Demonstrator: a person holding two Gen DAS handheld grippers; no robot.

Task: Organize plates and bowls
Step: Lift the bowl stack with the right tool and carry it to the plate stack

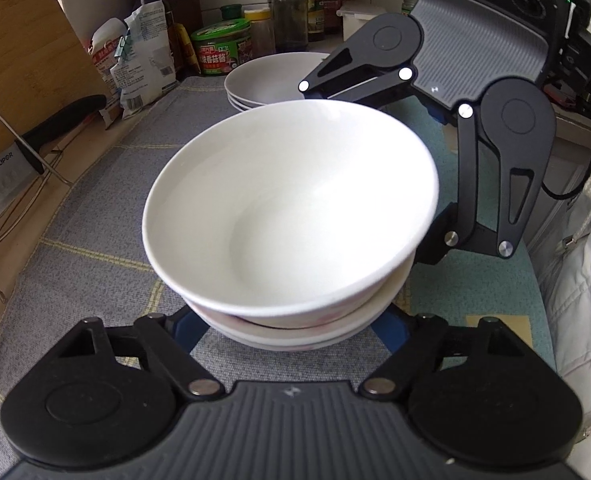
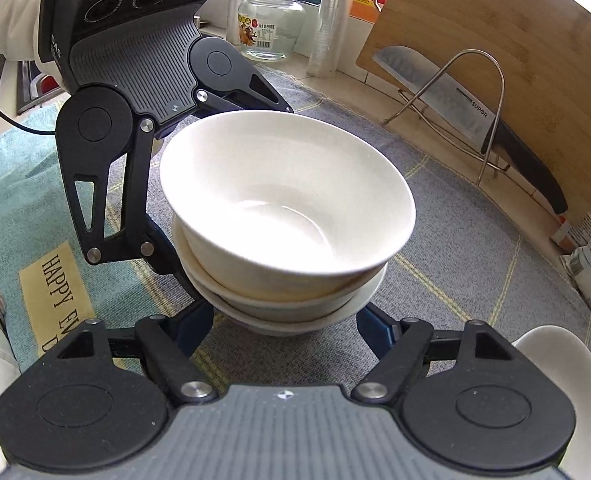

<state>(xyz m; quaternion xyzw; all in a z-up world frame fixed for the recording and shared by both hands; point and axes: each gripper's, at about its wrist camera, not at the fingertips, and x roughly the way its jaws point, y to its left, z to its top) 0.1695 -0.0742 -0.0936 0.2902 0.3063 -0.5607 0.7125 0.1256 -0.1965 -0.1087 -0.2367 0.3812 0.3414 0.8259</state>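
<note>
A stack of three white bowls (image 1: 291, 216) stands on the grey checked cloth (image 1: 95, 216); it also shows in the right wrist view (image 2: 287, 216). My left gripper (image 1: 291, 332) is open, its blue fingers on either side of the stack's base, with the tips hidden under the bowls. My right gripper (image 2: 283, 328) is open in the same way around the base from the opposite side. Each gripper shows in the other's view, the right one (image 1: 427, 256) and the left one (image 2: 179, 276). A stack of white plates (image 1: 267, 80) sits behind the bowls.
A wooden cutting board (image 2: 495, 68) and a cleaver (image 2: 475, 120) lean in a wire rack. Bottles, a green can (image 1: 221, 46) and food bags (image 1: 135, 60) line the back. A glass jar (image 2: 269, 24) stands by the window. A plate rim (image 2: 567, 380) shows at the lower right.
</note>
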